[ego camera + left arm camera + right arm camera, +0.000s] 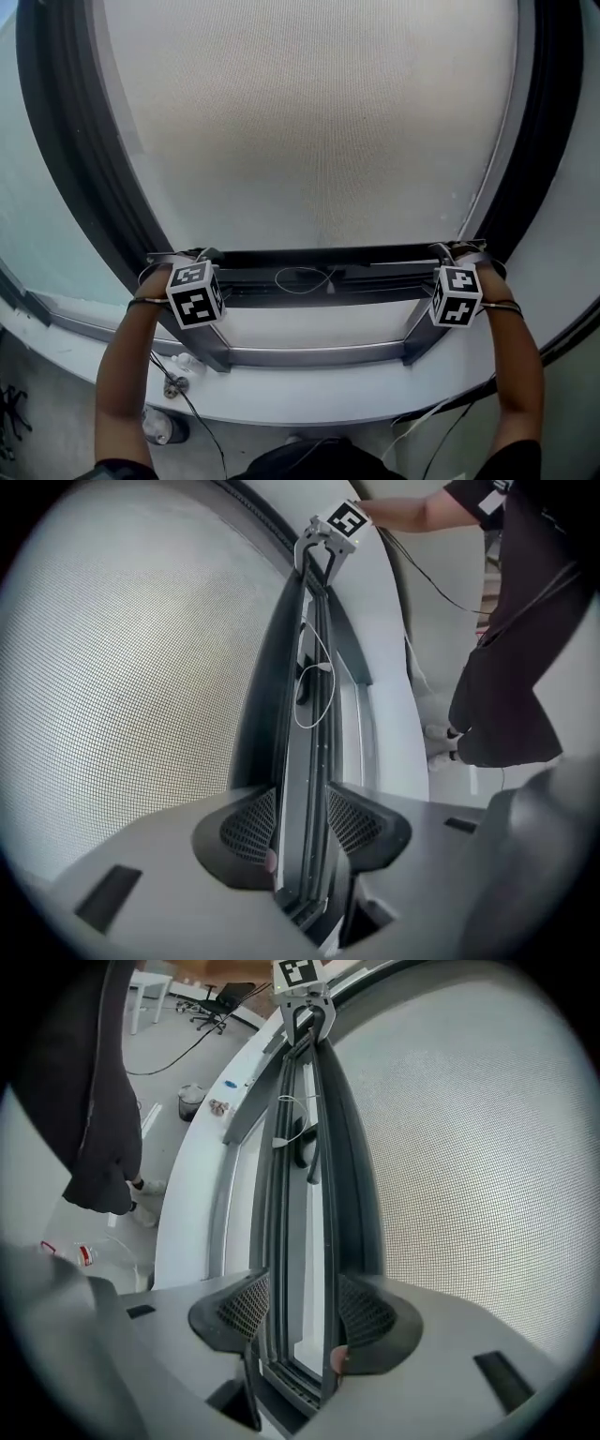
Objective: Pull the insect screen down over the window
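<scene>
Grey insect screen (pixel 309 122) hangs flat, its bottom bar (pixel 375 255) horizontal.

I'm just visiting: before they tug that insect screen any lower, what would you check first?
1. Grip of left tool on the bottom bar: ok, pads on both sides.
2. Grip of right tool on the same bar: ok.
3. Bar level across the window: ok in the head view.
4. The mesh flat, no folds: ok.
5. The pull cord clear of both tools: ok, it hangs mid-bar.
6. Bar seated on the lower rail: not ok, a pale gap lies between them.
</scene>
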Available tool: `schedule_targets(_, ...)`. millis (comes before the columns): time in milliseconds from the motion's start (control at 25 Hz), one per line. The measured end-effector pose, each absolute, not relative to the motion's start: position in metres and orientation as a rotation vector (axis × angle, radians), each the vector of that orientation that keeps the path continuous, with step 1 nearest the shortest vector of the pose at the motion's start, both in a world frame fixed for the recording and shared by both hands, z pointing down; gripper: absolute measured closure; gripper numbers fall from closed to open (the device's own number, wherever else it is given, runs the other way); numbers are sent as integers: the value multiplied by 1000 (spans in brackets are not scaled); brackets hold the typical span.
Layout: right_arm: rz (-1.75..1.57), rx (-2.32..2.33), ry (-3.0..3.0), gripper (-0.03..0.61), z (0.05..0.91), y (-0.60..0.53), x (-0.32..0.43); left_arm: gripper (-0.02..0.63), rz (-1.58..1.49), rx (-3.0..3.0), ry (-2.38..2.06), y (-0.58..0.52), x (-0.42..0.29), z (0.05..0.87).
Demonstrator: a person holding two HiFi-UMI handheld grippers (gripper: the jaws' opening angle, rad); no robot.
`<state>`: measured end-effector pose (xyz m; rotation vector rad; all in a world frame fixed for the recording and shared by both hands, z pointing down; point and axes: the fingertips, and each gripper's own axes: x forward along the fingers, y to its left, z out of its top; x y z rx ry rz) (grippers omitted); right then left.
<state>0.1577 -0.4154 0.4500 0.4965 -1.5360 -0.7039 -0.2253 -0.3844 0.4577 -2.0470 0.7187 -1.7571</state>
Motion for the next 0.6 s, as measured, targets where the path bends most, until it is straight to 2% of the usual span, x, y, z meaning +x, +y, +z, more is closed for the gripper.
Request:
schedule_targets(160, -722, 497, -1513, 350, 480, -417, 157, 443, -1779, -2022, 732, -386, -224, 486)
schedule_targets(360, -757, 593, -1602, 350, 478, -422, 156, 443, -1785, -2011, 744, -389, -225, 490)
schedule_targets(600, -611, 1203, -2175, 350, 443, -387, 119, 443, -1819, -1981, 741, -392, -228, 491)
